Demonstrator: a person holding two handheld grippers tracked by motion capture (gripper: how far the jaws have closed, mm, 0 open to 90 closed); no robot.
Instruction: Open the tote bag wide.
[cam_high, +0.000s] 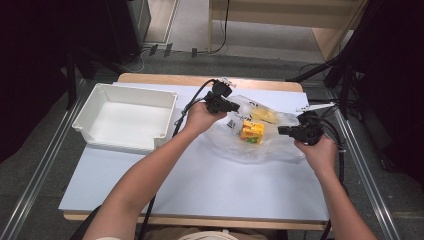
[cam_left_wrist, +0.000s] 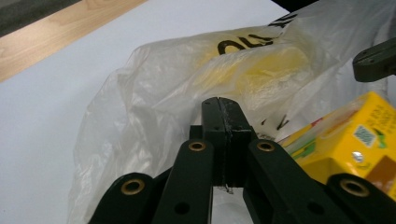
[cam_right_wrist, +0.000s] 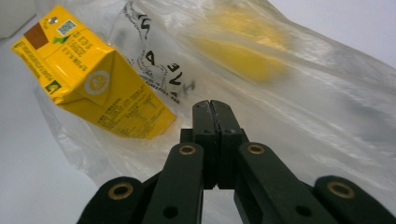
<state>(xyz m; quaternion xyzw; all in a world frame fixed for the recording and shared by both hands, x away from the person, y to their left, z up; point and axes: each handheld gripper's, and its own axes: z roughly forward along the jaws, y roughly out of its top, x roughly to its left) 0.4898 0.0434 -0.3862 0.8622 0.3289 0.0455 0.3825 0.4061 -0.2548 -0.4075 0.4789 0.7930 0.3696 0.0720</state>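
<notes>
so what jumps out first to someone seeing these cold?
The clear plastic bag right of centre on the table, held at both ends by the left gripper and right gripper, both shut on the film. Then the bright yellow carton inside it, and the empty white bin far left.

Thin glossy plastic bag (cam_high: 260, 142), printed paper carton (cam_high: 252, 131), matt table (cam_high: 210, 185).

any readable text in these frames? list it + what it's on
"VE": large black letters on the clear plastic bag, upside down in the right gripper view; the rest is lost in folds.
Black lettering on the bag in the left gripper view: creased, not readable.
Yellow drink carton: fine print, a barcode-like square and a round emblem, all too small to read.
Carton and bag in the high view: too small to read.
</notes>
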